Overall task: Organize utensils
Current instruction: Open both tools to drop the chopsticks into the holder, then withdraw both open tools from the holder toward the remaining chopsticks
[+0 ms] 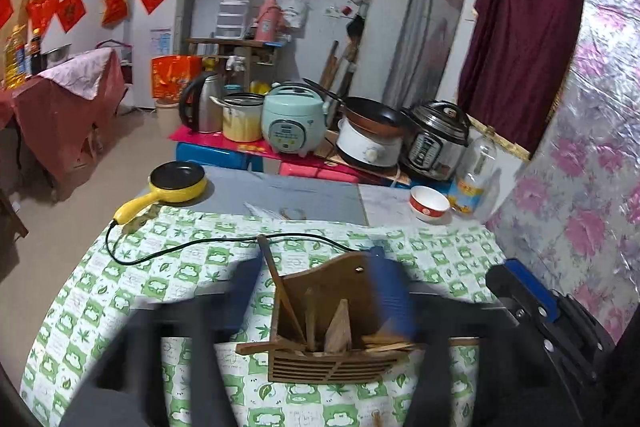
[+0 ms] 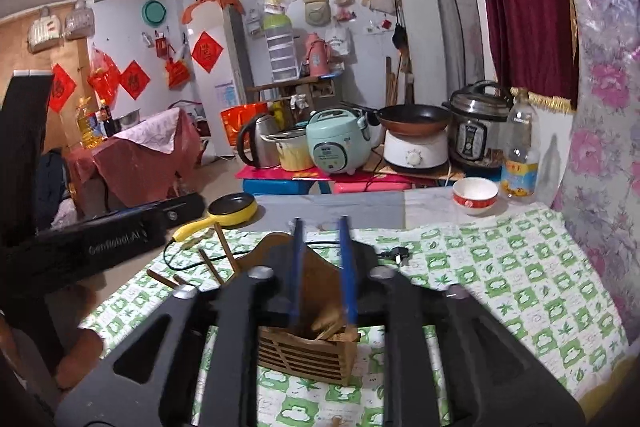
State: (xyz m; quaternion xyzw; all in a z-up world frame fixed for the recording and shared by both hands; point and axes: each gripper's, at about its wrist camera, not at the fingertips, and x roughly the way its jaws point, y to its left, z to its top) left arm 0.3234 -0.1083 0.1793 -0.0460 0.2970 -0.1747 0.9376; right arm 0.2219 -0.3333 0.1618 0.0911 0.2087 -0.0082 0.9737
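Tablecloth [image 2: 500, 279] seen open right of slatted wooden utensil holder [image 1: 332, 331], chopsticks [image 1: 280, 287] leaned inside, left gripper [image 1: 320, 299] spread around it, right gripper [image 2: 322, 267] parted above it.

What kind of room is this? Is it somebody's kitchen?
Most likely a home kitchen or kitchen corner. A mint-green rice cooker, a kettle and a pressure cooker stand together on low stands, a small yellow frying pan sits on the table, and a wooden utensil holder stands on the green checked tablecloth.
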